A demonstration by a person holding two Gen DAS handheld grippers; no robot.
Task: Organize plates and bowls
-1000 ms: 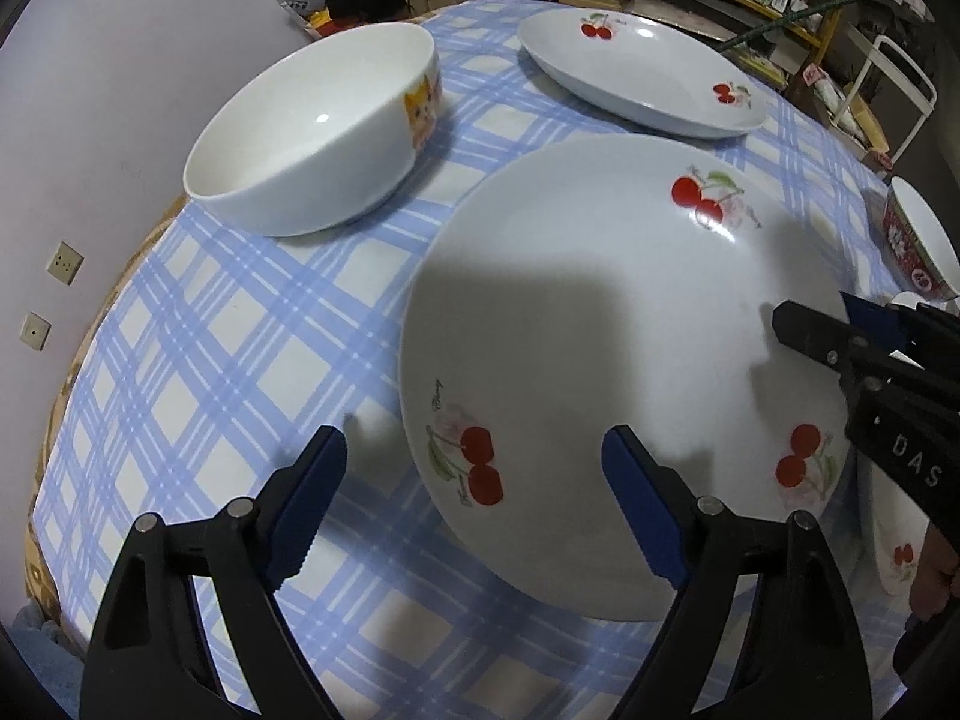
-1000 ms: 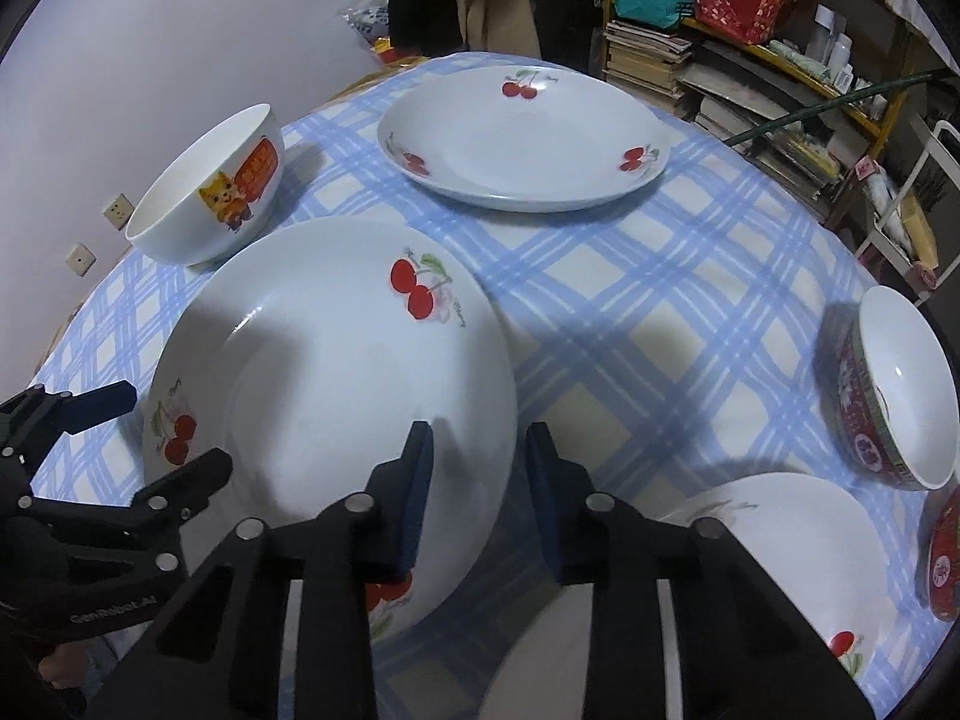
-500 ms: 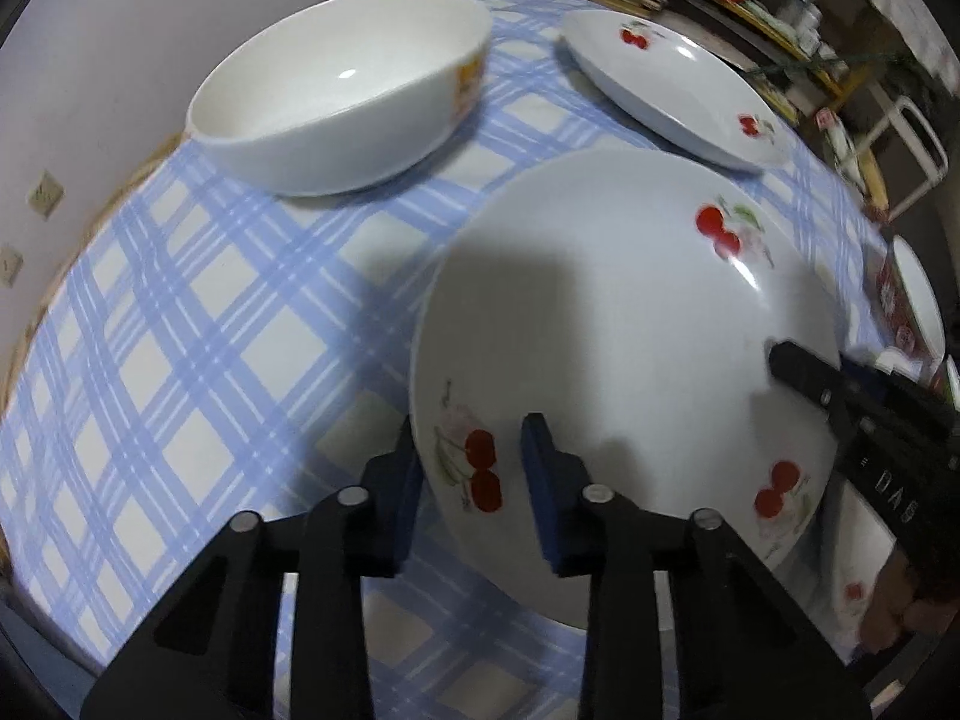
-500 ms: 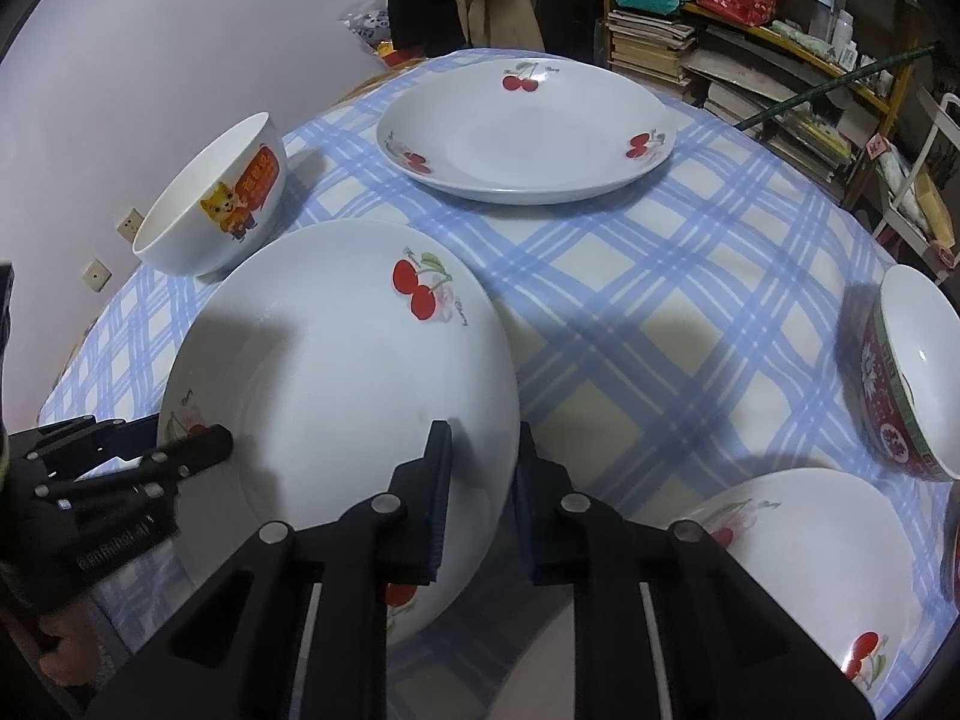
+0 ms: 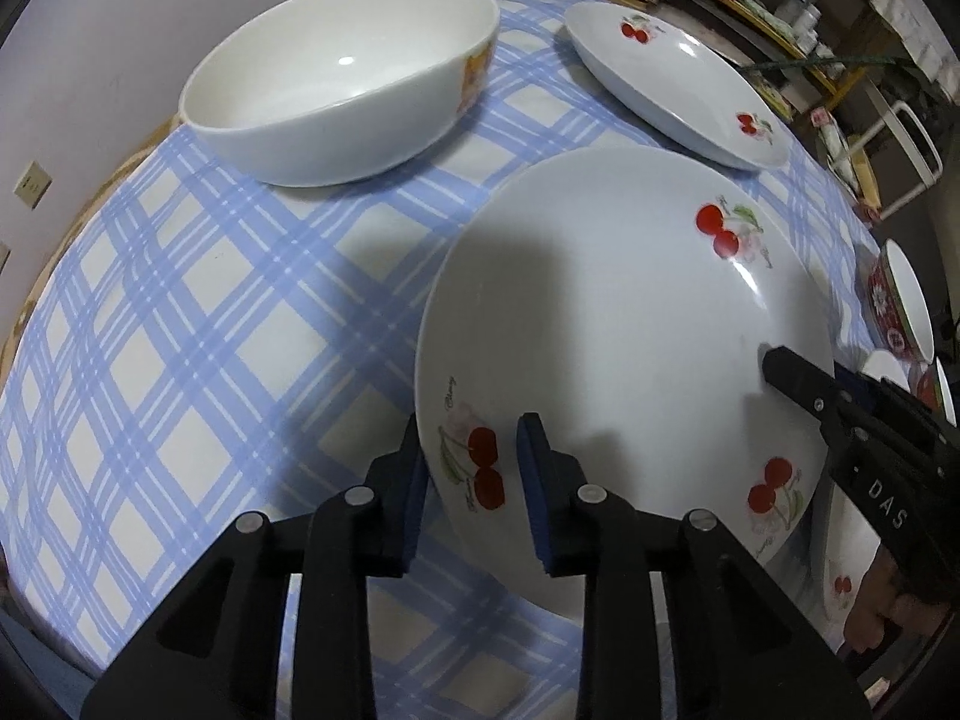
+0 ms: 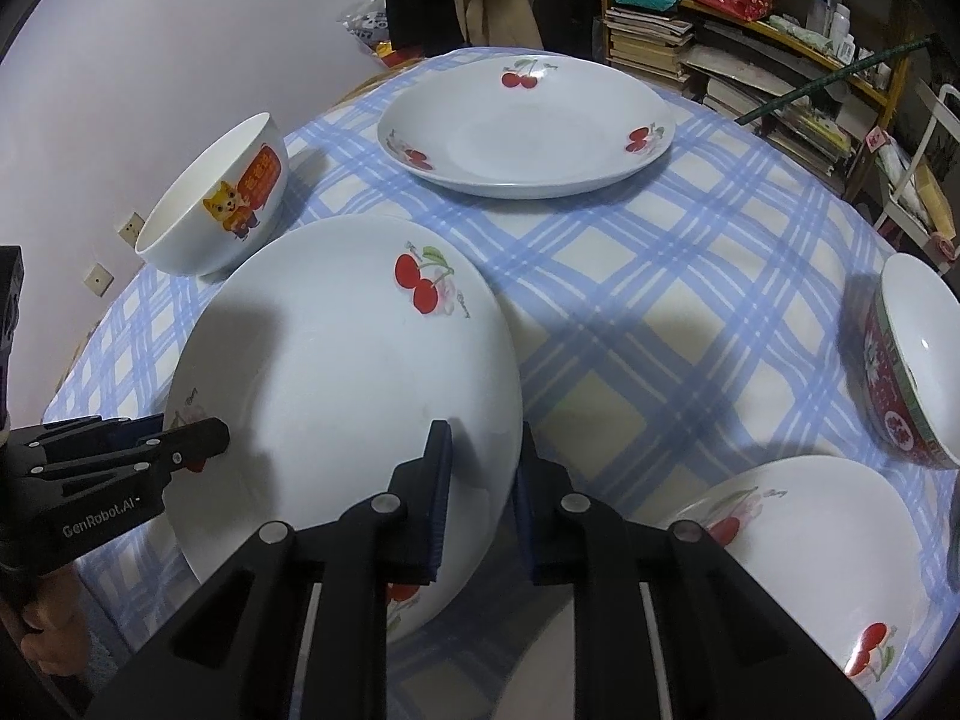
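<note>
A large white cherry plate (image 5: 600,312) (image 6: 336,372) lies nearest on the blue-checked tablecloth. My left gripper (image 5: 471,426) is shut on its left rim, one pad above and one below. My right gripper (image 6: 483,429) is shut on the opposite rim. Each gripper shows in the other's view: the right gripper (image 5: 798,372) and the left gripper (image 6: 204,438). A second cherry plate (image 5: 678,78) (image 6: 528,126) sits at the far side. A white bowl with a cat picture (image 5: 342,78) (image 6: 222,210) stands to the left.
A third cherry plate (image 6: 810,540) lies near the front right, and a red patterned bowl (image 6: 912,360) stands at the right edge. Shelves of books (image 6: 750,78) and a white metal frame (image 6: 924,138) stand behind the table. A wall (image 6: 150,60) is on the left.
My left gripper's jaws went from wide open around the plate's edge to shut on its rim. My right gripper's jaws narrowed onto the opposite rim. The left wrist view has turned a little.
</note>
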